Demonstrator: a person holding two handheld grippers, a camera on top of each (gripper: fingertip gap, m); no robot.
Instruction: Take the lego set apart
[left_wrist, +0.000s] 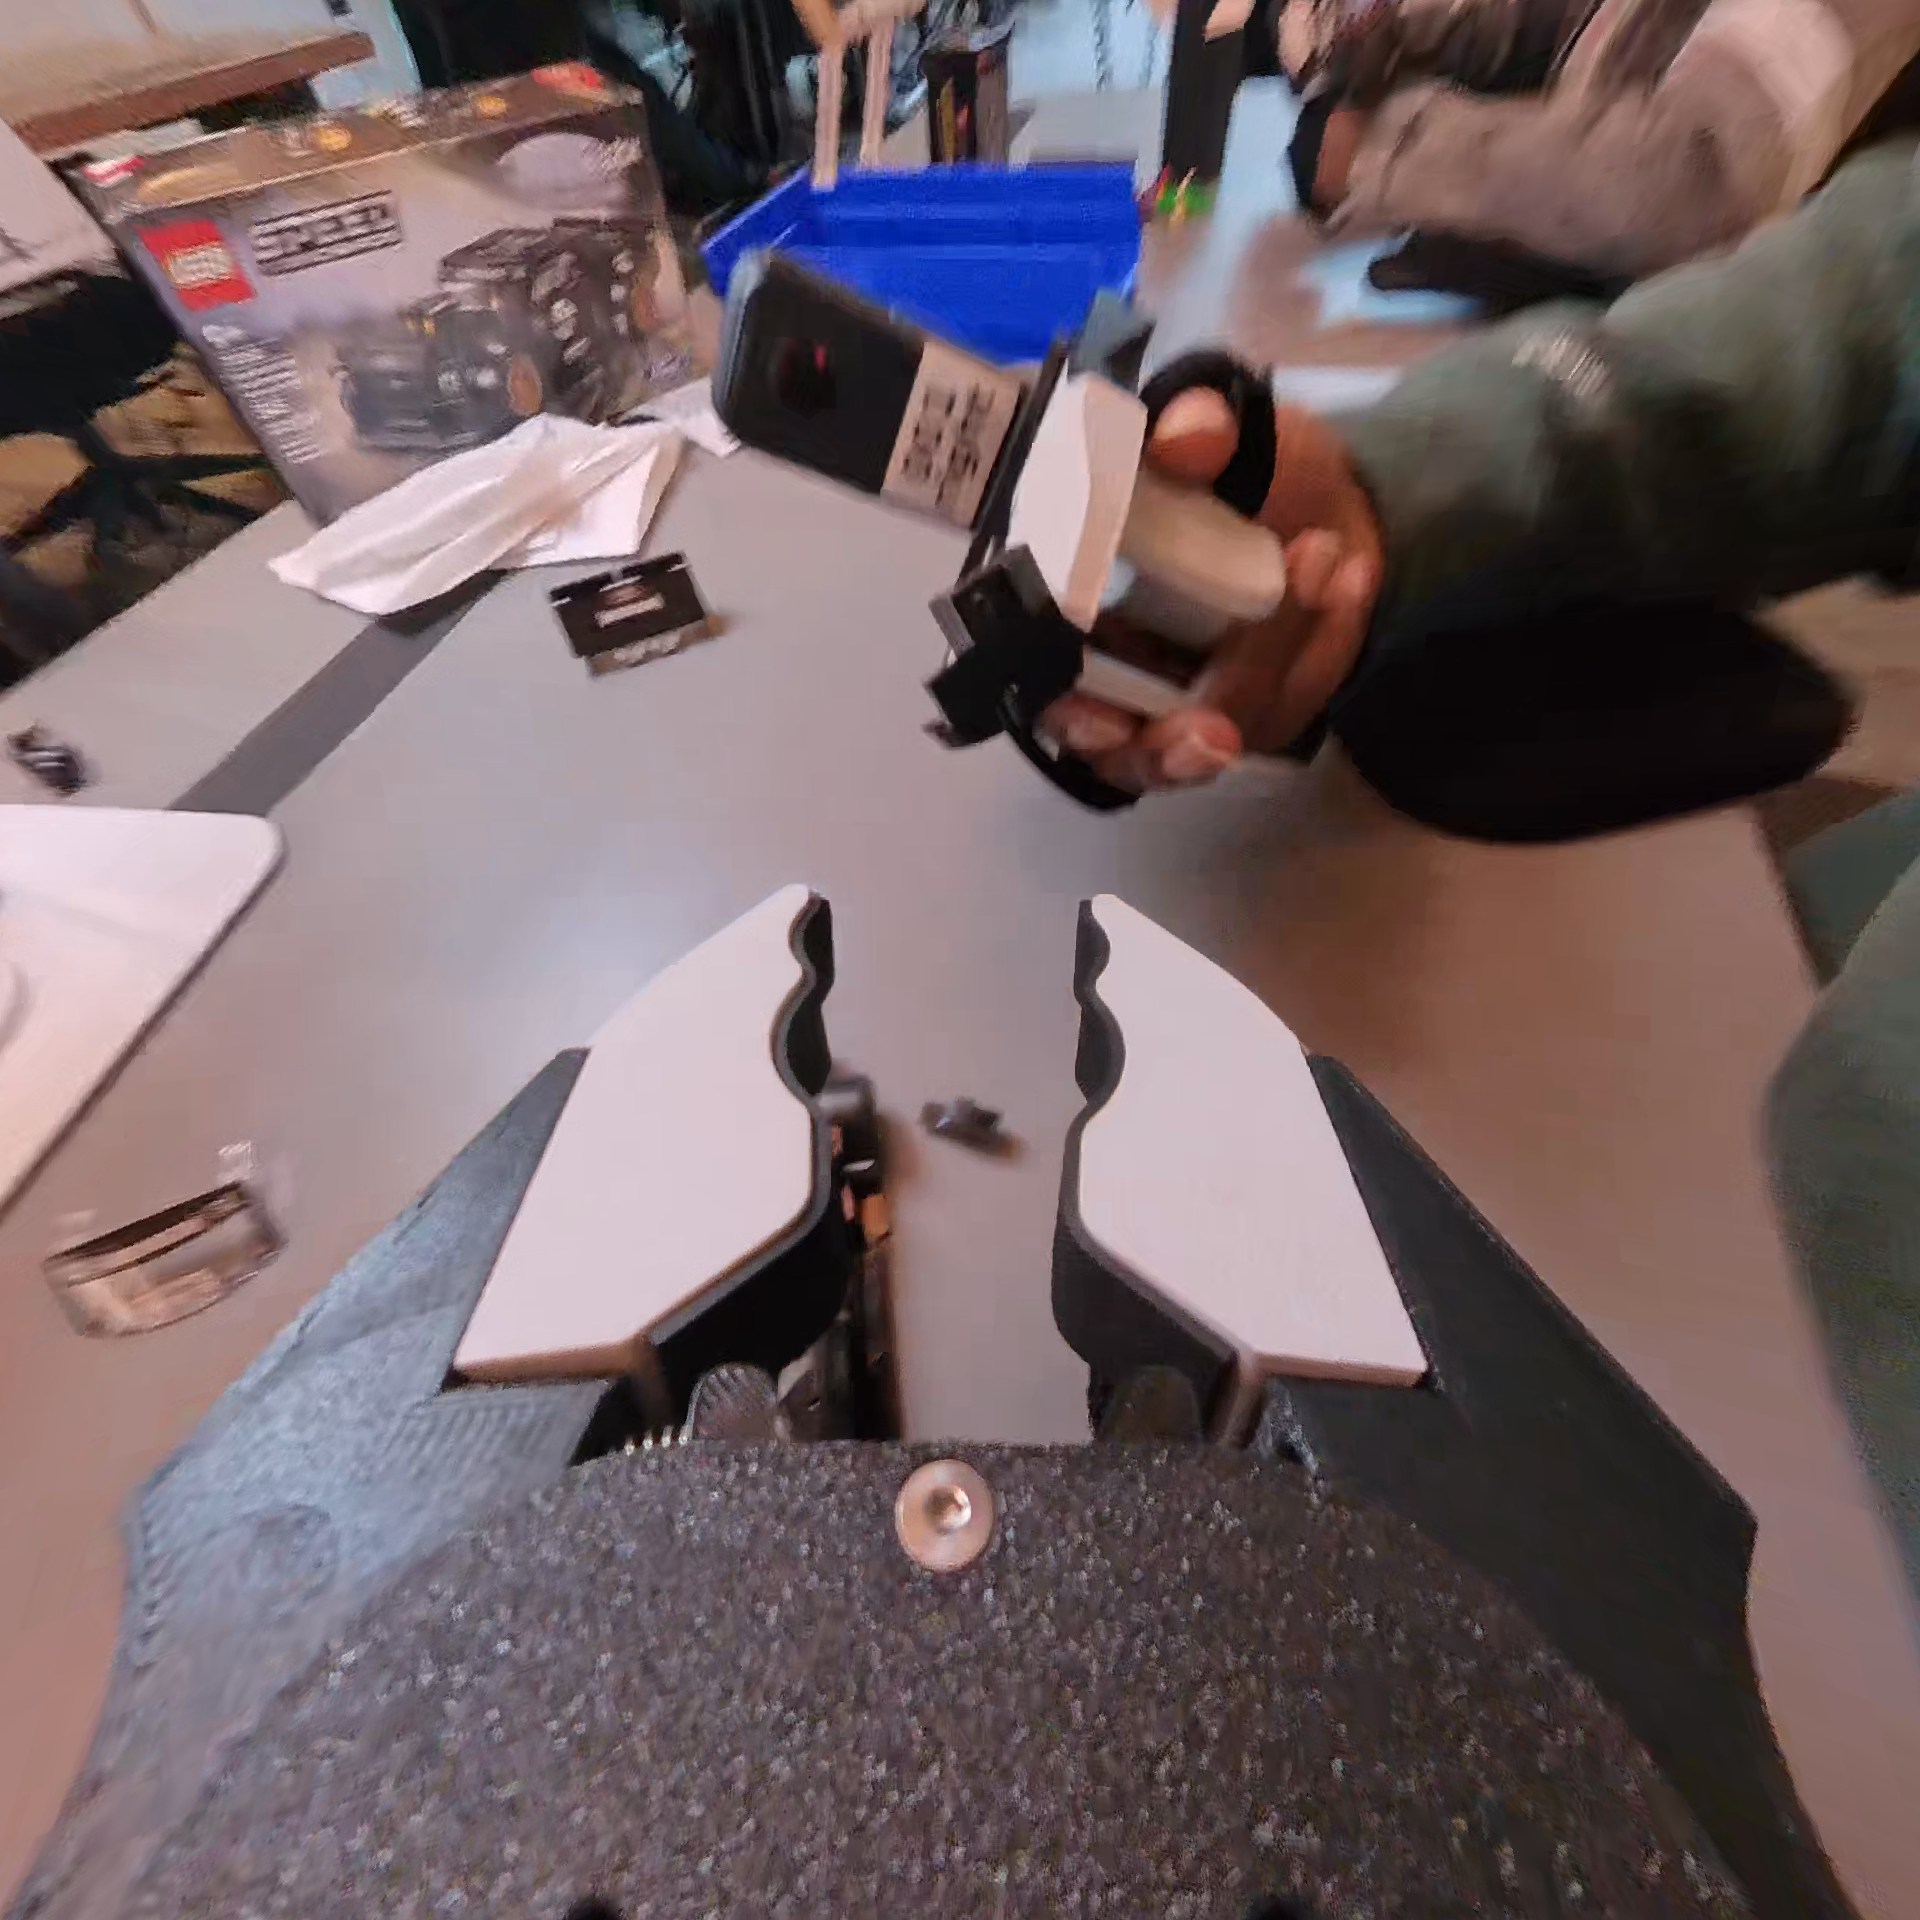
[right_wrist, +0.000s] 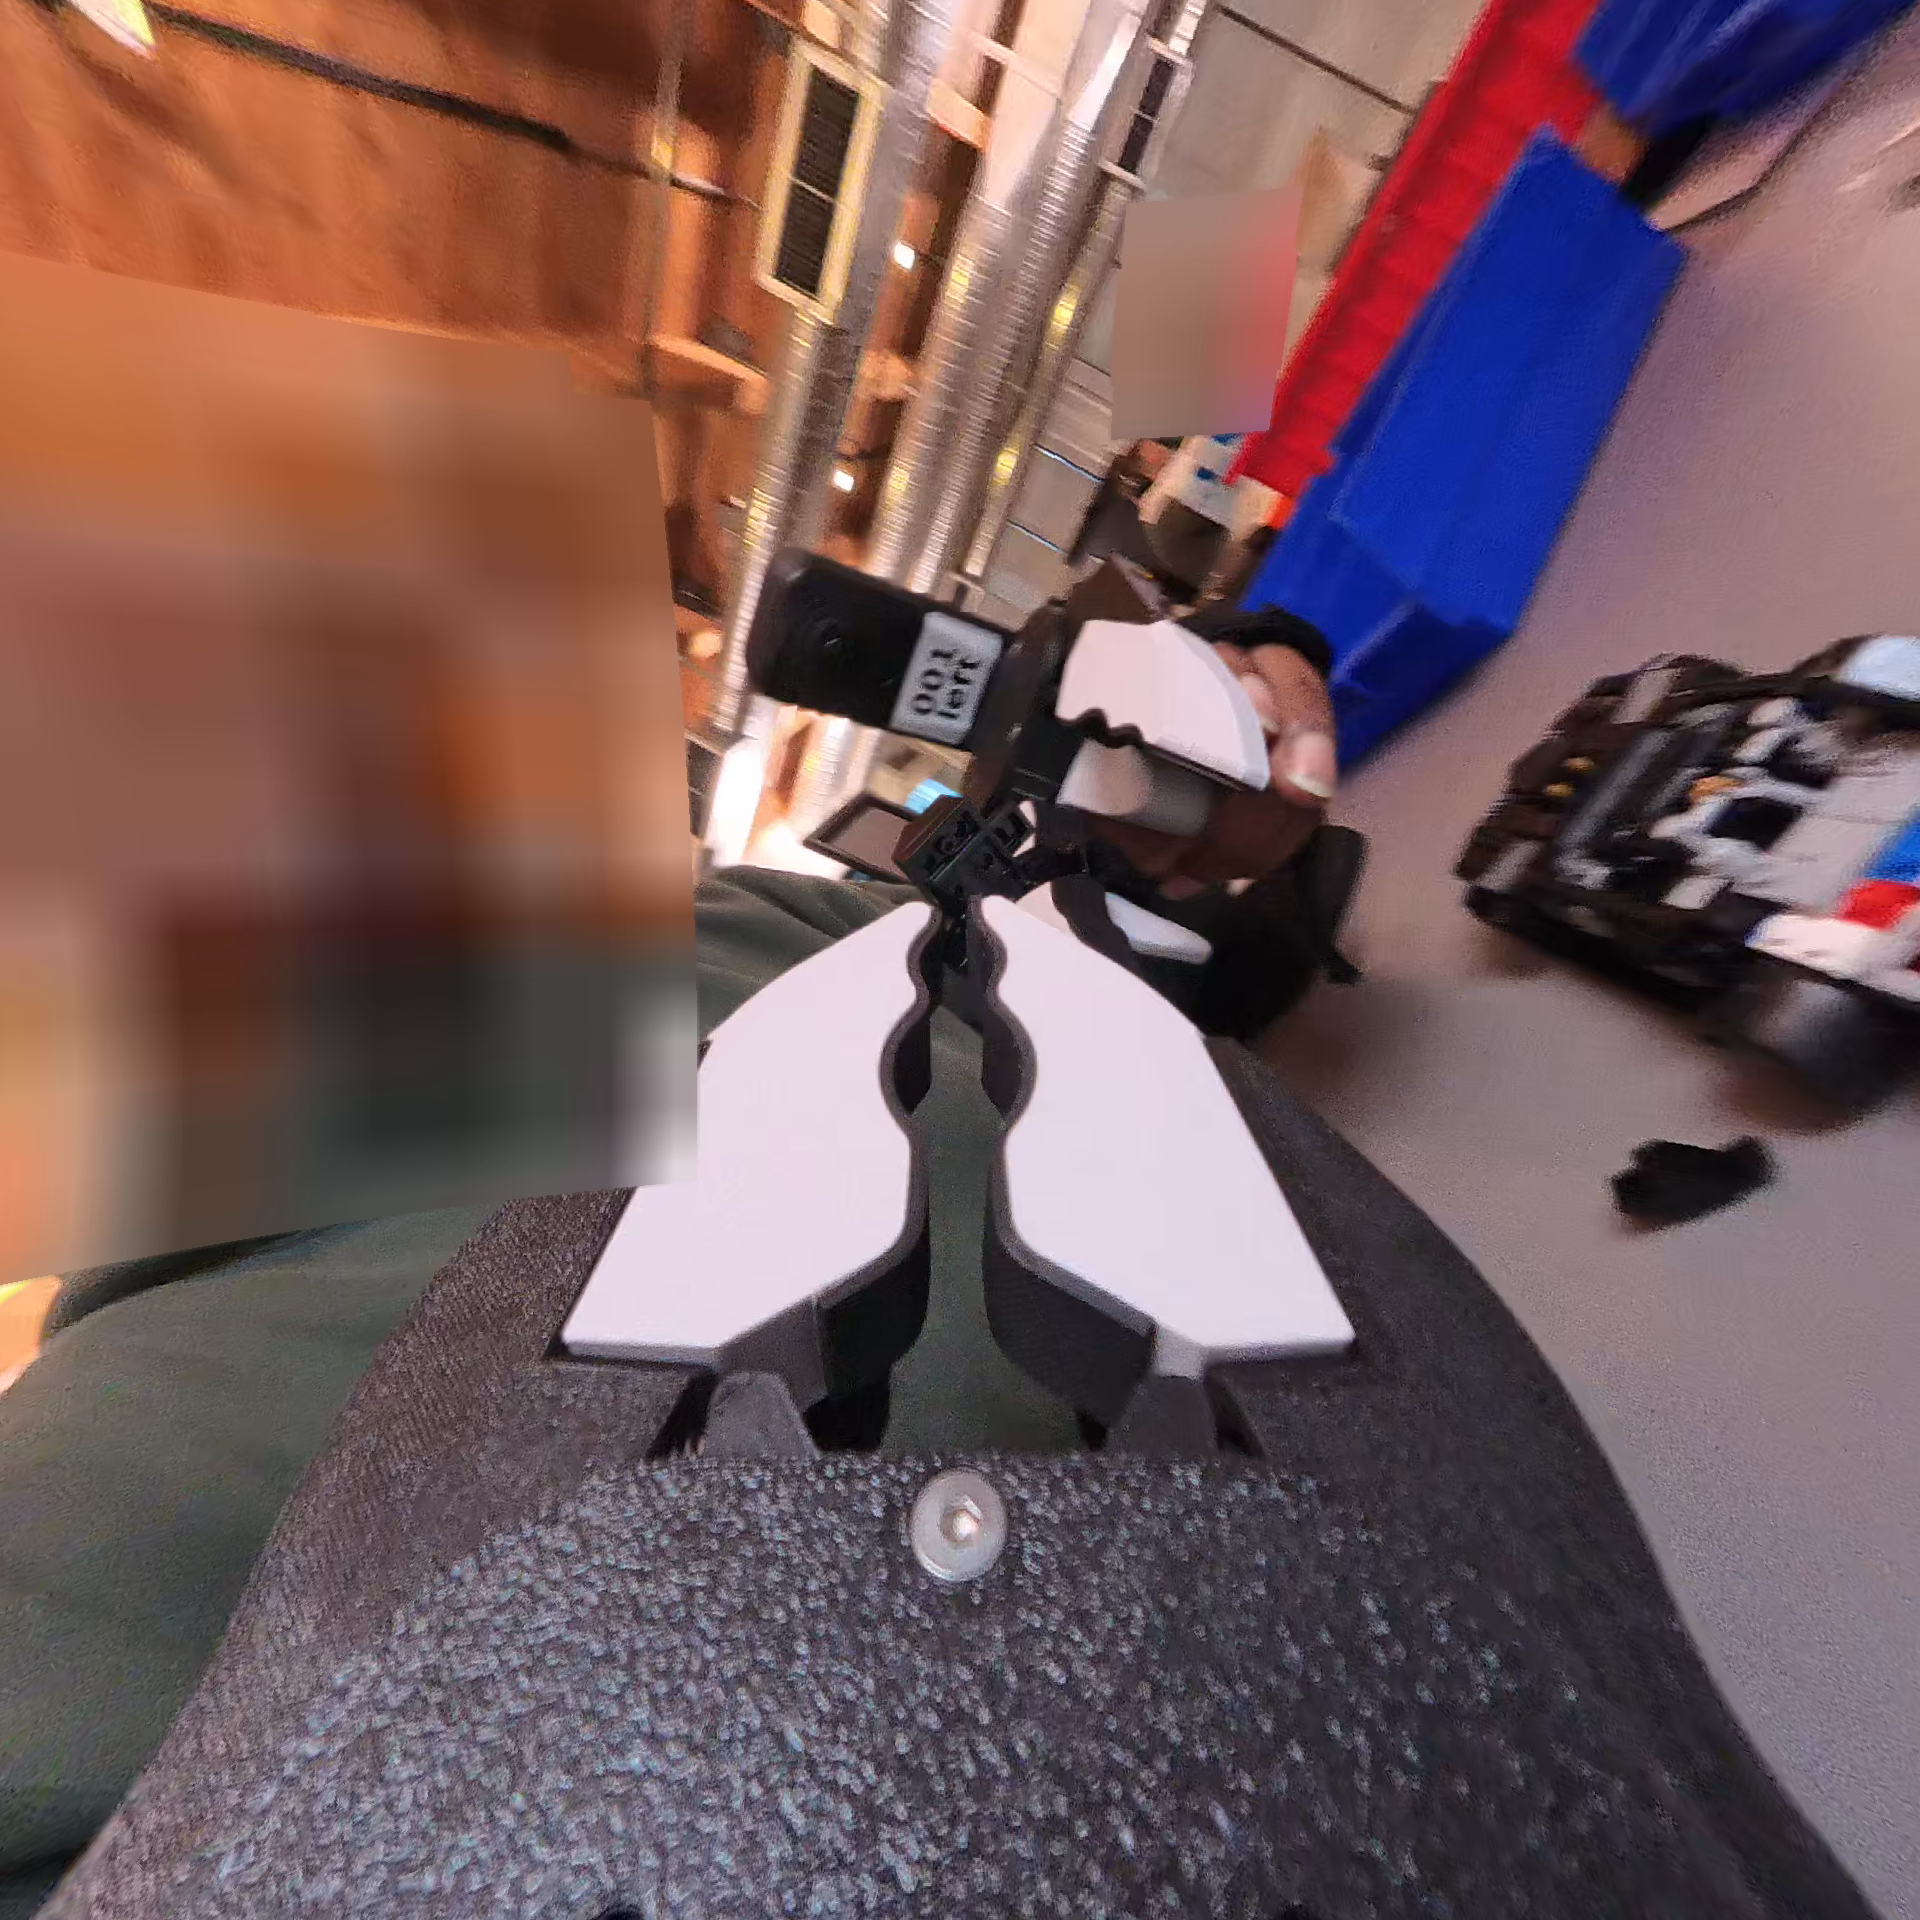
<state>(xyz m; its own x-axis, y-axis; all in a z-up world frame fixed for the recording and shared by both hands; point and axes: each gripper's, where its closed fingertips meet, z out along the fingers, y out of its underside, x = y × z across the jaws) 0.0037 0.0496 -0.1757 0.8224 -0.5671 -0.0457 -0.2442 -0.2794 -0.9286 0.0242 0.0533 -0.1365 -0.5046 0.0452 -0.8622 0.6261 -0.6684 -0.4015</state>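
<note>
- My left hand-held gripper (left_wrist: 951, 935) hangs over the grey table (left_wrist: 582, 831), fingers spread wide with nothing between them; a small black piece (left_wrist: 966, 1122) lies on the table under the gap.
- My right hand-held gripper (right_wrist: 951, 920) is tilted up, fingers nearly closed, pinching a small black lego piece (right_wrist: 961, 847) at the tips.
- The lego car (right_wrist: 1704, 821) sits on the table to the right, a loose black part (right_wrist: 1688, 1174) near it.
- The lego box (left_wrist: 395, 281) stands at far left beside a blue bin (left_wrist: 966, 239).
</note>
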